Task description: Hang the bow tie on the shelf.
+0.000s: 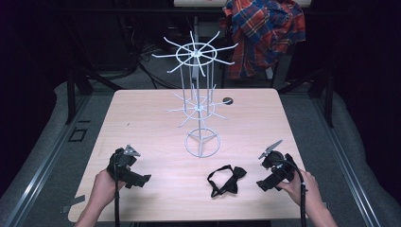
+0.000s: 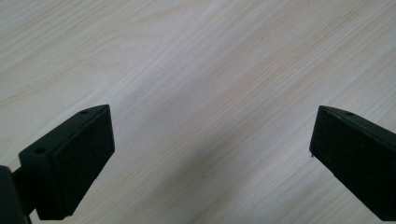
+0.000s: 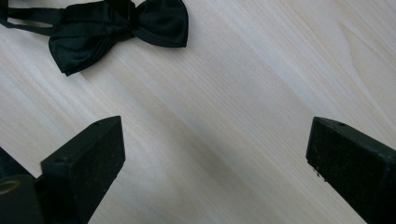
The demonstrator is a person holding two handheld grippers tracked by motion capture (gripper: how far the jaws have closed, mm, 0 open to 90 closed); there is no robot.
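We hold one claw in each hand near the front edge of the desk (image 1: pixel 142 113), and the black bow tie (image 1: pixel 228 179) lies flat on the wood between them, nearer to the right claw (image 1: pixel 267 182) than to the left claw (image 1: pixel 137 178). Behind the bow tie stands a white wire rack (image 1: pixel 198 104) with thin arms at two levels, and our judgement is that the bow tie should end on one of these arms.

Several things could go wrong from here. The bow tie is soft and flat, so the jaws may slide over the cloth and pinch only the thin strap; then the bow would hang and swing. If we press too low, the jaws may scrape the desk. The rack looks light and stands on a small ring, so a push from a claw could tip it. The wire arms are thin, so the strap can easily miss them.

In the right gripper view the jaws stand wide apart over bare wood, with nothing between them; the bow tie (image 3: pixel 119 28) lies ahead, apart from them. In the left gripper view the jaws also stand wide apart, holding and touching nothing.
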